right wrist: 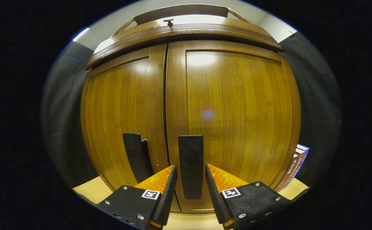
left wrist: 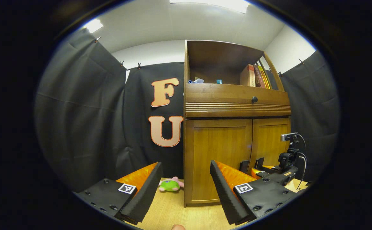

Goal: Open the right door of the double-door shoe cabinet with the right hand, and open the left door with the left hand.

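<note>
Fingers of right gripper (right wrist: pixel 190 179) spread apart, straddling dark vertical handle of right door (right wrist: pixel 190 166), one finger either side; contact with handle cannot tell. Left door handle (right wrist: pixel 136 156) just beside, across centre seam. Both doors of shoe cabinet (left wrist: pixel 234 105) closed. Left gripper (left wrist: pixel 186 191) back from cabinet, fingers parted wide, nothing between them; cabinet's left front corner straight ahead. Green plush toy (left wrist: pixel 170 184) on wooden floor (left wrist: pixel 173 210) by cabinet's left side. Books (left wrist: pixel 256 76) on open upper shelf; drawer knob (left wrist: pixel 254 99) below. Another book (right wrist: pixel 296 166) leaning at cabinet's right side.
</note>
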{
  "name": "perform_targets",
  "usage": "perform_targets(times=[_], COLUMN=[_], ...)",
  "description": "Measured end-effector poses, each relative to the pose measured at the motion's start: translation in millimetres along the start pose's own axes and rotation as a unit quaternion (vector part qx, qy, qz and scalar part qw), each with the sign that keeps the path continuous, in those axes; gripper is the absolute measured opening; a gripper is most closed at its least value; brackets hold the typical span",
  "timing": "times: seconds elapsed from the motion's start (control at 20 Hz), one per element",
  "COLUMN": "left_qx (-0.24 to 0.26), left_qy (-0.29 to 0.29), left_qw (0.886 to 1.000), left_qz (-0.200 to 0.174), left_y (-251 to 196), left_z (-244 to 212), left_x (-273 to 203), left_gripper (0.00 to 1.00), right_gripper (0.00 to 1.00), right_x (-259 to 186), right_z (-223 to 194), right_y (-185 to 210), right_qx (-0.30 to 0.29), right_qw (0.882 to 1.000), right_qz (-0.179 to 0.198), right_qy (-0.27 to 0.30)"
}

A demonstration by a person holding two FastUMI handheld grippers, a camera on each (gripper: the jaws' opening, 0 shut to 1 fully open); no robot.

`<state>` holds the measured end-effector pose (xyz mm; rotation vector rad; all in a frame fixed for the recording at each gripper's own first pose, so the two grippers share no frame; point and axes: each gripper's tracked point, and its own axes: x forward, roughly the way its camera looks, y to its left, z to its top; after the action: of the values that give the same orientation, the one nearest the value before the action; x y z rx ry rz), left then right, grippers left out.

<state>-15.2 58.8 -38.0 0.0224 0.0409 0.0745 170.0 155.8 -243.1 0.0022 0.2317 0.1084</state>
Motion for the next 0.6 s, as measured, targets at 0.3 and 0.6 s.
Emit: perform_targets(times=[0.3, 0.6], left_qx=[-0.002, 0.001], left_qy=[-0.001, -0.003], left_qw=[1.0, 1.0], left_qz=[0.014, 0.022], left_y=[16, 21], left_z=[-4, -3], left_x=[-2, -14], left_gripper=[0.94, 0.94], right_gripper=[0.36, 0.32], right_x=[3, -18], right_z=[-1, -2], right_y=[-4, -4], right_qx=[0.013, 0.019], right_qw=[1.0, 1.0], right_qz=[-0.006, 0.019], right_qy=[0.006, 0.01])
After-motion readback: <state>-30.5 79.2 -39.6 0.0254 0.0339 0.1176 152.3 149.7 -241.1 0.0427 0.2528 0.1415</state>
